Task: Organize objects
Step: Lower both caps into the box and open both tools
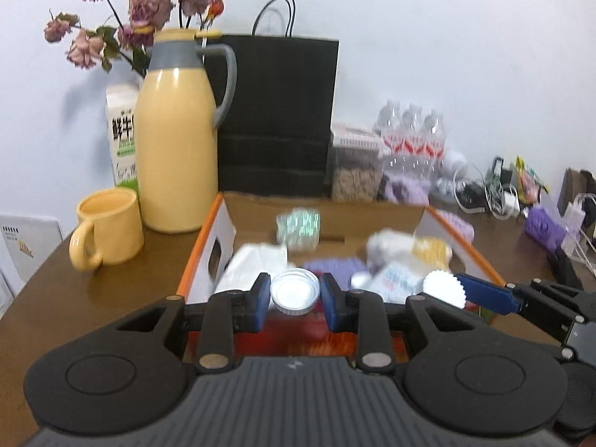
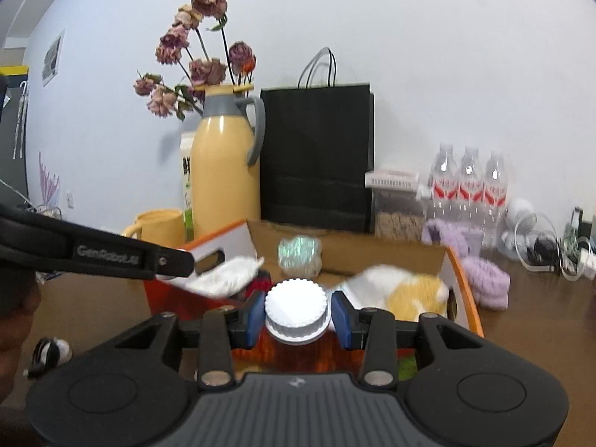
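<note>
My left gripper (image 1: 295,292) is shut on a small round silvery lid (image 1: 295,290), its blue pads pressing both sides, just above the near edge of a cardboard box (image 1: 201,246) with orange rims. My right gripper (image 2: 296,314) is shut on a white ridged cap (image 2: 296,307) over the same near edge of the box (image 2: 465,279). In the left wrist view that white cap (image 1: 445,288) shows at the right, against a blue finger (image 1: 484,292). Inside the box lie a white tissue pack (image 1: 257,260), a shiny green bundle (image 1: 298,227), purple knitwear (image 1: 331,266) and white and yellow soft things (image 1: 428,249).
Left of the box stand a yellow mug (image 1: 110,231), a yellow thermos (image 1: 175,141) and a milk carton (image 1: 121,138) with dried flowers. Behind it are a black paper bag (image 1: 275,111), a clear food container (image 1: 355,171) and water bottles (image 1: 413,138). Cables and purple cloth (image 1: 540,227) crowd the right.
</note>
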`<action>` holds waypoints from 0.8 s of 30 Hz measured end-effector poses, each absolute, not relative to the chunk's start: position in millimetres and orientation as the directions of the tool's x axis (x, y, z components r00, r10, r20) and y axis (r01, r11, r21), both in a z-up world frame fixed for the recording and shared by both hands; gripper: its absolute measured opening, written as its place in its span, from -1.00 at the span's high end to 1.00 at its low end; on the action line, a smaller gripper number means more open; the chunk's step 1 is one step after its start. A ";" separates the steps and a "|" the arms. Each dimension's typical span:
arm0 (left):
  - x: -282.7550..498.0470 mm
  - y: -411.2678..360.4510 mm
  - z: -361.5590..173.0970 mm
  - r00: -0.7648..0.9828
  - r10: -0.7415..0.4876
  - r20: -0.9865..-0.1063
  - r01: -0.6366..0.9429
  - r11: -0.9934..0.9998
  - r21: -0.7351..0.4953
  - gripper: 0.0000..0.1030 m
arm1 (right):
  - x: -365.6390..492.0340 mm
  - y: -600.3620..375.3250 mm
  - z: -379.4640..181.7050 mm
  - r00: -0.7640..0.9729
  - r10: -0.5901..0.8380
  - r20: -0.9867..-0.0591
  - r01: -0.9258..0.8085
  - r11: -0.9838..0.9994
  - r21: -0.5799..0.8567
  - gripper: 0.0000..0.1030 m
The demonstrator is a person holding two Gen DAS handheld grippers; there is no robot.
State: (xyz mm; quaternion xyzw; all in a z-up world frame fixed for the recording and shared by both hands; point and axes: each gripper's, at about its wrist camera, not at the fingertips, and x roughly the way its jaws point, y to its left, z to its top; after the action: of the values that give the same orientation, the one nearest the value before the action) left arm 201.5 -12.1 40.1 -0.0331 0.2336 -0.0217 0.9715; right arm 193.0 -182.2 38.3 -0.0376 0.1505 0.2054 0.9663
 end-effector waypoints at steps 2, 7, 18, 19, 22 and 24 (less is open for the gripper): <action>211.9 -11.8 45.9 0.897 -0.053 -0.440 0.017 0.996 -0.086 0.43 | 202.0 -178.0 44.5 0.875 0.384 -0.296 -0.408 0.913 -0.021 0.27; 241.8 -11.4 53.9 0.904 -0.037 -0.426 -0.007 0.995 -0.101 0.43 | 231.6 -163.9 56.7 0.878 0.385 -0.285 -0.412 0.910 -0.038 0.27; 299.6 -8.7 44.3 0.895 -0.013 -0.446 -0.038 0.994 -0.105 0.43 | 300.3 -141.3 39.9 0.856 0.371 -0.360 -0.412 0.911 -0.040 0.27; 304.1 -7.7 42.2 0.892 -0.014 -0.452 -0.038 0.994 -0.104 0.43 | 305.5 -140.0 37.3 0.854 0.369 -0.368 -0.411 0.910 -0.042 0.27; 315.0 -5.5 35.0 0.879 -0.008 -0.476 -0.043 0.994 -0.096 0.43 | 319.1 -136.9 28.7 0.846 0.358 -0.396 -0.410 0.911 -0.051 0.27; 320.4 -4.1 30.5 0.870 -0.007 -0.493 -0.045 0.995 -0.092 0.42 | 324.8 -137.0 24.0 0.838 0.355 -0.415 -0.410 0.911 -0.049 0.27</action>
State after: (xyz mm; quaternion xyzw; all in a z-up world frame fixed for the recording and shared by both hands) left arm 320.4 -4.1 30.5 -0.0503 0.2545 0.0099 0.9657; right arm 324.8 -137.0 24.0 -0.0679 0.2028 0.2003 0.9561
